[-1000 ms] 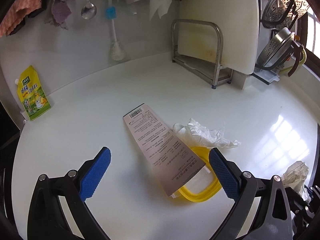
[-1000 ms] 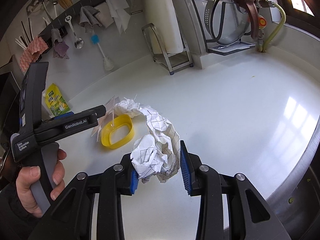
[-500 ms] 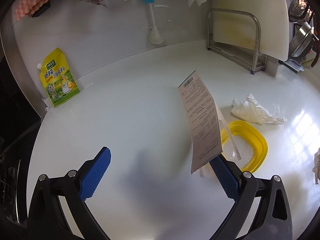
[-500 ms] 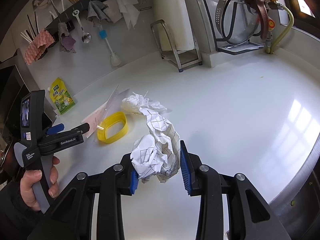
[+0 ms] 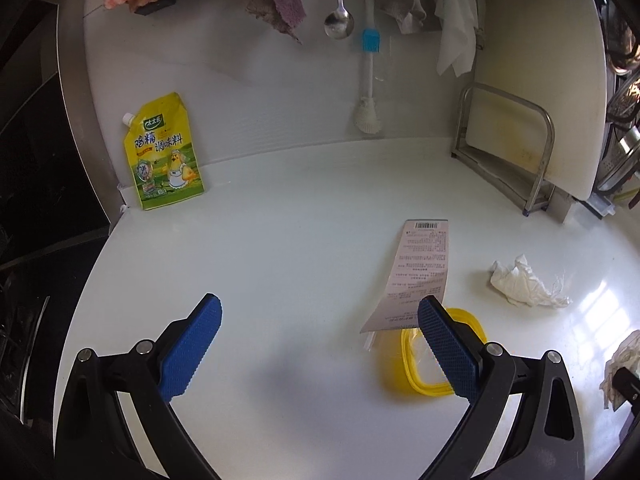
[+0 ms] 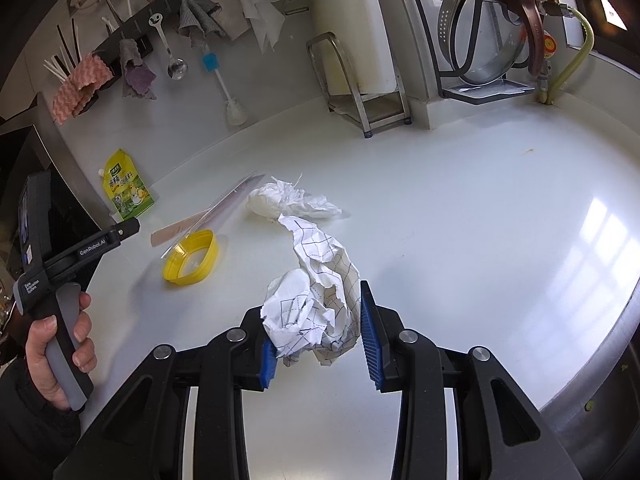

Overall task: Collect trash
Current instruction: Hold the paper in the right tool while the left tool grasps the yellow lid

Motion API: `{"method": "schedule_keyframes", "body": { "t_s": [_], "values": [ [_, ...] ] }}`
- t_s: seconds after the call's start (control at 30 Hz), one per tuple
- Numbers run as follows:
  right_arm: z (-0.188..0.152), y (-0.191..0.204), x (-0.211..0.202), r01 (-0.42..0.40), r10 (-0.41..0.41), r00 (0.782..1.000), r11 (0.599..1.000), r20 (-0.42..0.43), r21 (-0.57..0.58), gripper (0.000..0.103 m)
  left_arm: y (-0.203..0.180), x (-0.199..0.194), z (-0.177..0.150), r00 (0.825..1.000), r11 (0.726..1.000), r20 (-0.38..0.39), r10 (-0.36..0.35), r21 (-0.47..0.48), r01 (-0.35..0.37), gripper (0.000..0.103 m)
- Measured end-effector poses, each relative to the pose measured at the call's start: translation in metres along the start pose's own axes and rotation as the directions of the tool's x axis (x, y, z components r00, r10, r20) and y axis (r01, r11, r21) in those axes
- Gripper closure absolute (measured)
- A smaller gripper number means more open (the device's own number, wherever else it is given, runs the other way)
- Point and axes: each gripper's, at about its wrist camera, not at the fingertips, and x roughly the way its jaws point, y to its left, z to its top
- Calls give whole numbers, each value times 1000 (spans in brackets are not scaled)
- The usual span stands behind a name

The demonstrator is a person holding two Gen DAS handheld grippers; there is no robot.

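My right gripper [image 6: 316, 340] is shut on a crumpled white paper with a grid print [image 6: 316, 300], held just above the white counter. My left gripper [image 5: 320, 344] is open with nothing between its fingers; in the right wrist view this left gripper [image 6: 120, 234] sits in a person's hand at the left. To its right a printed flat packet [image 5: 420, 276] leans on a yellow plastic ring lid [image 5: 436, 364], and its lower edge is hidden behind my right pad [image 5: 448, 348]. A crumpled white tissue [image 5: 524, 284] lies further right. The right wrist view shows the packet [image 6: 208, 216], lid [image 6: 192, 256] and tissue [image 6: 288, 200] too.
A yellow seasoning pouch [image 5: 164, 152] leans on the back wall at the left. A metal rack with a white cutting board [image 5: 516, 152] stands at the back right. Cloths, a spoon and a brush [image 5: 368, 80] hang on the wall. Pots on a rack [image 6: 484, 40] stand far right.
My left gripper has swung left, so the packet and yellow lid, earlier between its open fingers, now sit off to the right. The right gripper has kept still, holding the paper.
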Motion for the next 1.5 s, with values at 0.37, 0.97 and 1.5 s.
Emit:
{"method": "schedule_keyframes", "body": {
  "t_s": [0.37,0.97,1.5],
  "values": [
    [-1,0,1,-8,8,1000,1000,-5,6,69,-18,-13,-31,997,998,-56,-45,32,47,6],
    [3,-5,-6,-39,39,999,999,7,30,68,-84,17,-58,978,998,-207,-21,60,34,6],
    [4,-9,-5,-36,36,999,999,2,38,68,-91,54,-39,963,1000,-267,-25,-2,25,28]
  ]
}}
